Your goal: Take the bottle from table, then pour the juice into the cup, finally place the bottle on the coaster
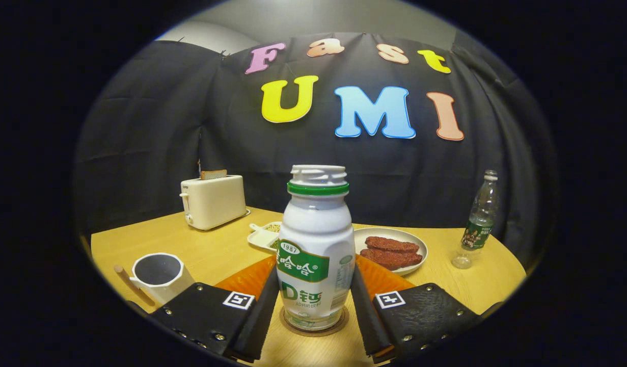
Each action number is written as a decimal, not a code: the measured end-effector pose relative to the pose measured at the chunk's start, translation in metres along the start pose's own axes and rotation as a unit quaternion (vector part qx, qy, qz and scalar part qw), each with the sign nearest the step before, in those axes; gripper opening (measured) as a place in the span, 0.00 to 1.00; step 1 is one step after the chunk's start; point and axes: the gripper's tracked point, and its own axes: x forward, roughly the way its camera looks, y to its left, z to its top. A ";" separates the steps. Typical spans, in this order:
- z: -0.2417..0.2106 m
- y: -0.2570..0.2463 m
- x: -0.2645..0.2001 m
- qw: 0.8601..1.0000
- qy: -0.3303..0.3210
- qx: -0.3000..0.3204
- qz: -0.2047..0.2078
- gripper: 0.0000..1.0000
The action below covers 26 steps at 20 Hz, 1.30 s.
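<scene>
Tabletop [216, 250] with the bottle [316, 250] standing on the round coaster [313, 326], its long axis vertical and its uncapped mouth pointing up, which I judge to be the final placement. My gripper [313, 311] brackets the bottle's lower body, fingers [262, 306] apart, close along each side; I cannot tell whether they touch. The cup [158, 275] sits beside the left finger.

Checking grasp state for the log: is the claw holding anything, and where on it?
The white bottle stands on the coaster between the claw fingers, low on its body. Both pads sit at its sides, but whether they press cannot be told.
</scene>
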 end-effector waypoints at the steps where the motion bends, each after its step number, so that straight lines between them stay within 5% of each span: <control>1: -0.003 -0.001 0.001 1.000 0.000 -0.005 -0.003 0.72; 13: -0.008 0.000 0.010 1.000 -0.010 -0.005 -0.004 0.75; 15: 0.001 0.000 0.007 1.000 -0.021 -0.002 -0.009 0.99; 16: 0.007 -0.002 0.003 0.999 -0.029 -0.003 -0.014 1.00; 26: 0.140 -0.003 -0.086 0.989 -0.120 -0.008 -0.080 0.99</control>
